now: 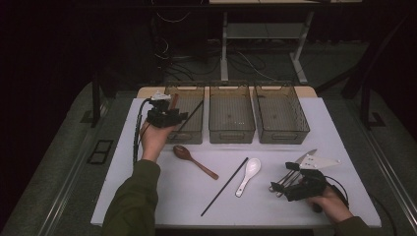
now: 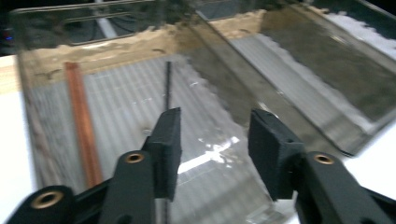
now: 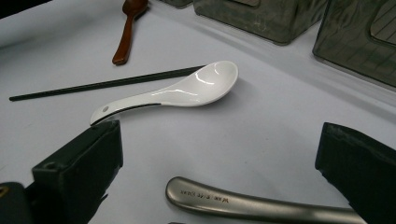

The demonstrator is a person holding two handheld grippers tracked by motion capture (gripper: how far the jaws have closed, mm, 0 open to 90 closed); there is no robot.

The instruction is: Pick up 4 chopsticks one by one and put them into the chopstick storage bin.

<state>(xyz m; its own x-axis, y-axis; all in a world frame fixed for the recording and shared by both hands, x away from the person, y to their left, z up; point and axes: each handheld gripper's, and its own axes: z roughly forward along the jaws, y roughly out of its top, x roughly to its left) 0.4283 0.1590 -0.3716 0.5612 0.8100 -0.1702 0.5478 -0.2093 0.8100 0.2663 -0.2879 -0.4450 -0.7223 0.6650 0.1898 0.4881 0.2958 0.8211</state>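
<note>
The left gripper [image 1: 169,115] hovers over the left bin [image 1: 196,135], jaws apart and empty, while the right gripper [image 1: 287,184] rests near the front right corner of the table [image 1: 147,206], jaws spread wide around the handles of the metal cutlery [image 1: 285,178] there without closing on them. The work looks like sorting utensils into the three clear bins along the far edge. By my reading it is at an early stage: the left bin already holds a brown chopstick [image 2: 84,126] and a black chopstick [image 2: 168,86], both lying on its floor, while the middle bin [image 1: 231,114] and the right bin [image 1: 281,113] look empty. Left on the table are the metal cutlery, a wooden spoon [image 1: 194,160] near the middle, a white spoon [image 1: 248,176] beside it, and a second black chopstick [image 1: 223,188] lying slantwise, its far end passing just beside the white spoon's handle. Nothing blocks the bins from above. The white spoon and that chopstick lie so close that picking one could nudge the other.
</note>
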